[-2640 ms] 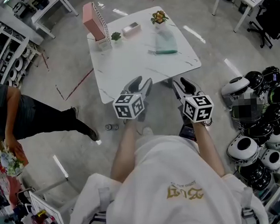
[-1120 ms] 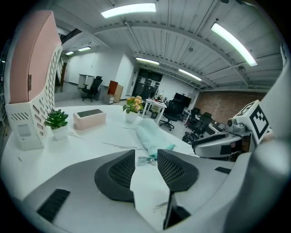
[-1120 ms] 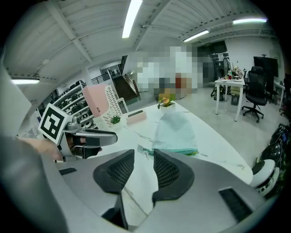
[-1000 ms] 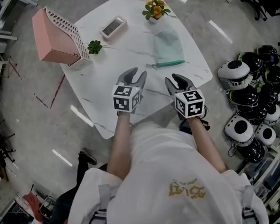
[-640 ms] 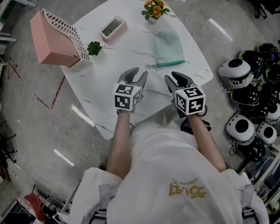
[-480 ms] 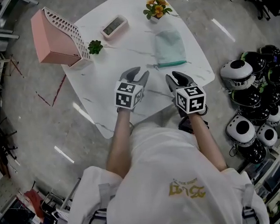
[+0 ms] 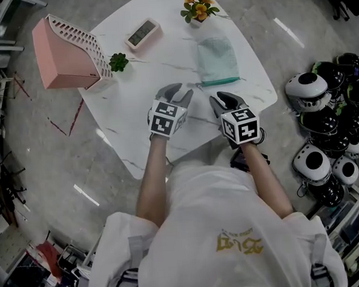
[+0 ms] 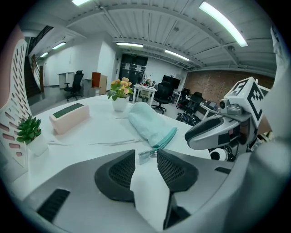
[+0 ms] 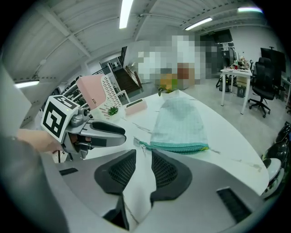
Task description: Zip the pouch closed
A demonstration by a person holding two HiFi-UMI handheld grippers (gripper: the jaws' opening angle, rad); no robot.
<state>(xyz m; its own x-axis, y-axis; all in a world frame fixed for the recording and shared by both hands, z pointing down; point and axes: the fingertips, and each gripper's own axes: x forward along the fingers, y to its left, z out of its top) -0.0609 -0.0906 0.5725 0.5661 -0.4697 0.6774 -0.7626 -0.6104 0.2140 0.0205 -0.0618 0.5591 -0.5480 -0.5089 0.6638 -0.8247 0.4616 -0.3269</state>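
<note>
A mint-green pouch (image 7: pixel 215 57) lies flat on the white marble table (image 7: pixel 141 112), its teal zipper edge (image 7: pixel 219 81) facing me. In the left gripper view the pouch (image 8: pixel 150 125) lies just beyond the jaws, its metal zipper pull (image 8: pixel 143 155) showing through the gap. My left gripper (image 7: pixel 181 92) hovers open and empty, short of the zipper's left end. My right gripper (image 7: pixel 224 96) hovers beside it. Its jaws are closing with nothing between them. In the right gripper view the zipper (image 9: pixel 175 146) runs just ahead of the right gripper (image 9: pixel 142 154).
On the table's far side stand a pink slatted organiser (image 7: pixel 65 53), a small potted plant (image 7: pixel 119 61), a pink clock (image 7: pixel 142 33) and a flower pot (image 7: pixel 197 8). Several black and white helmets (image 7: pixel 321 125) lie on the floor at the right.
Both grippers have sunk and edged forward towards the pouch's zipper edge. The left gripper has rolled a little. The right jaws have narrowed.
</note>
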